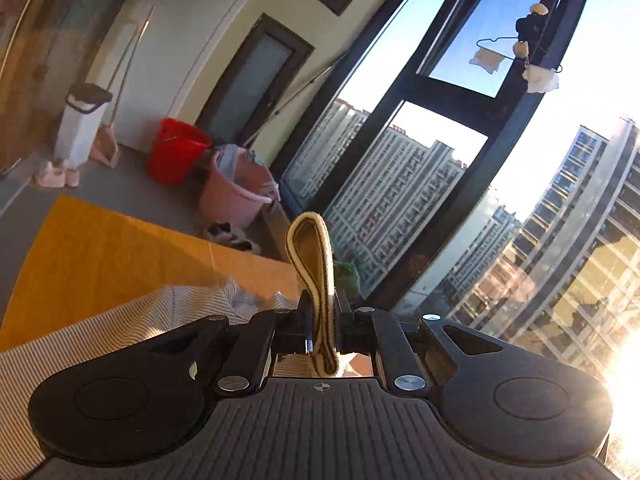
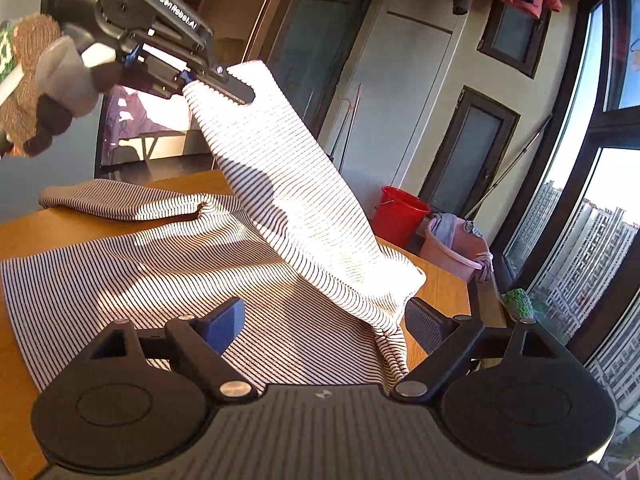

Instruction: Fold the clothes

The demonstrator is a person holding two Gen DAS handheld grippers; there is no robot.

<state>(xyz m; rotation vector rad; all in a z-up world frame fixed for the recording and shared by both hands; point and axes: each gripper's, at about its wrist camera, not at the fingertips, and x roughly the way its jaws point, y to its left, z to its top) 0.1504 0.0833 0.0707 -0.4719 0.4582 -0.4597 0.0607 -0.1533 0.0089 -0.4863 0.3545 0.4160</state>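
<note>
My left tongs pinch the cuff of the black-and-white striped knit top lying on the wooden worktop, its sleeve lifted—my right tongs gape empty—next, I judge, fold that sleeve across the body.

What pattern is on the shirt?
The shirt has thin dark and white stripes, clearest in the right wrist view.

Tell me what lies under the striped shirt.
The striped shirt lies spread on a wooden table, bare around its edges. The left gripper holds one sleeve lifted. Whatever sits beneath the flat part is covered.
</note>
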